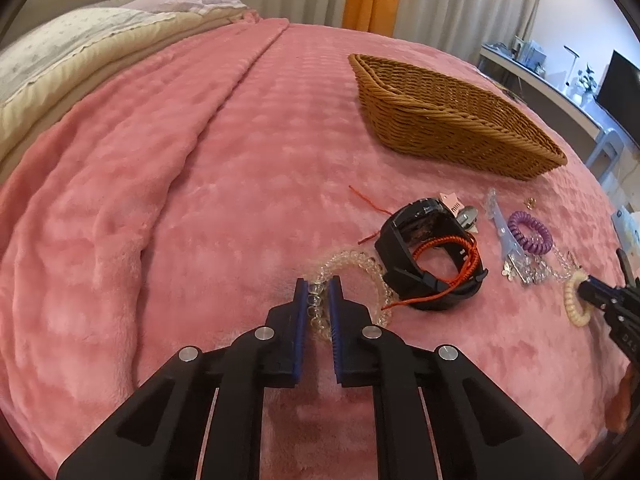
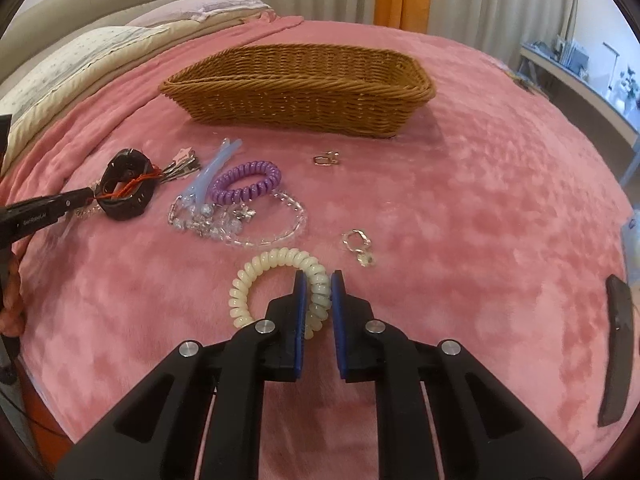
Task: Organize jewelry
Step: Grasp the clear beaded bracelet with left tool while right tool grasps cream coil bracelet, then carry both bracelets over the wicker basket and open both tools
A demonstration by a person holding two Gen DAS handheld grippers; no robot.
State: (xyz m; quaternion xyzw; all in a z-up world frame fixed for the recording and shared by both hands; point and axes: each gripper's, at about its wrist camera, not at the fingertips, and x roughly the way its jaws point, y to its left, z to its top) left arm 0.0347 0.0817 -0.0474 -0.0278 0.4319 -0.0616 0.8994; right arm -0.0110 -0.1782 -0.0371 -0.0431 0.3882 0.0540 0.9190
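The left gripper (image 1: 318, 285) is clamped on a clear beaded bracelet (image 1: 352, 280) lying on the pink blanket (image 1: 200, 200), touching a black watch (image 1: 432, 264) wrapped in red cord (image 1: 436, 276). The right gripper (image 2: 319, 280) pinches a cream spiral hair tie (image 2: 256, 280). Beyond it lie a crystal necklace (image 2: 240, 228), a purple coil tie (image 2: 246, 182) and the wicker basket (image 2: 300, 100).

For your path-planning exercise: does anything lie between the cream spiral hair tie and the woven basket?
Yes. The clear bead necklace and purple spiral hair tie lie on the pink blanket between the cream spiral hair tie and the woven wicker basket.
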